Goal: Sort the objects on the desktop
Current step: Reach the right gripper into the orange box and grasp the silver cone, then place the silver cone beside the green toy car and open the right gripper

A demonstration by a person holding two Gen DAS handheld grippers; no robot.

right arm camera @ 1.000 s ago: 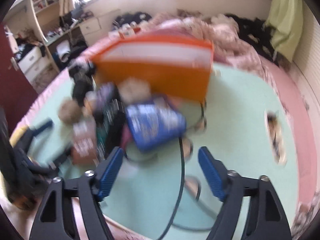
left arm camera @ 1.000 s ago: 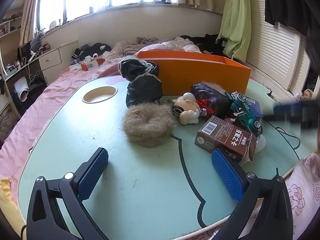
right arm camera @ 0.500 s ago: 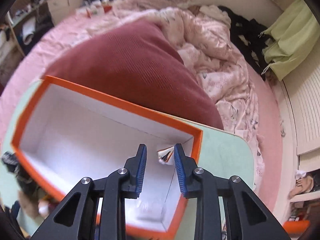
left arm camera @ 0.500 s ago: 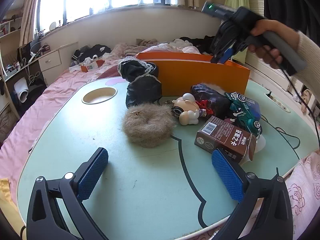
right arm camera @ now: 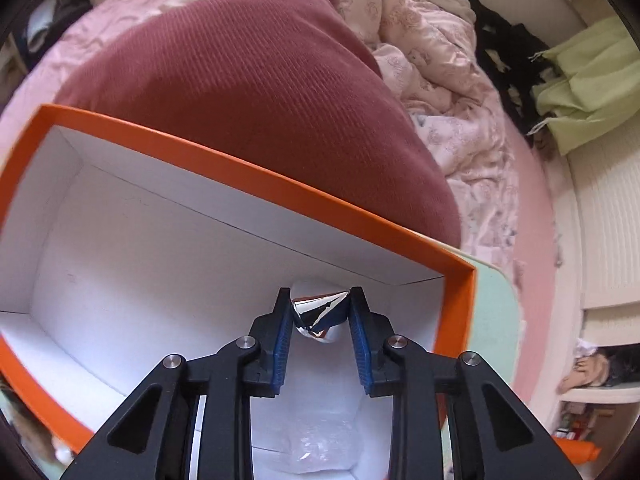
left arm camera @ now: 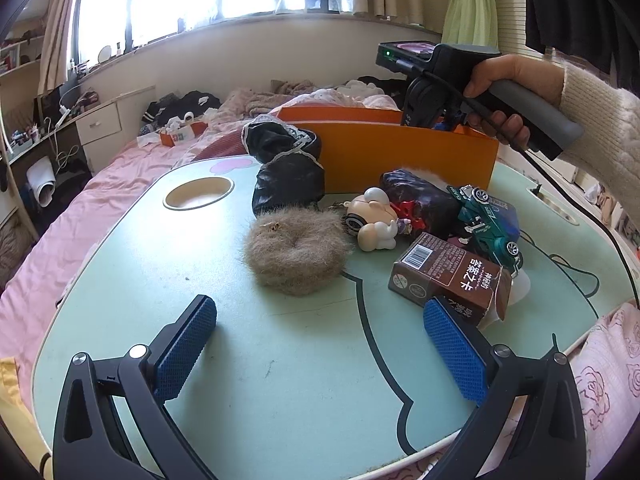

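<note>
One table [left arm camera: 280,360] carries the things. On it stands one orange box [left arm camera: 400,152]. In front of the box lie one furry brown scrunchie [left arm camera: 294,252], one black bundle of cloth with a lace edge [left arm camera: 286,164], one small pale figure toy [left arm camera: 374,222], one dark shiny pouch [left arm camera: 416,196], one green toy car [left arm camera: 486,224] and one brown drink carton [left arm camera: 448,276]. One round cup hole [left arm camera: 199,198] is set into the table. Two hand-held grippers show: one left hand-held gripper [left arm camera: 320,344] and one right hand-held gripper [right arm camera: 320,320]. One crumpled silver wrapper [right arm camera: 316,316] sits between the right one's fingers. One dark red cushion [right arm camera: 260,92] lies behind the box.
</note>
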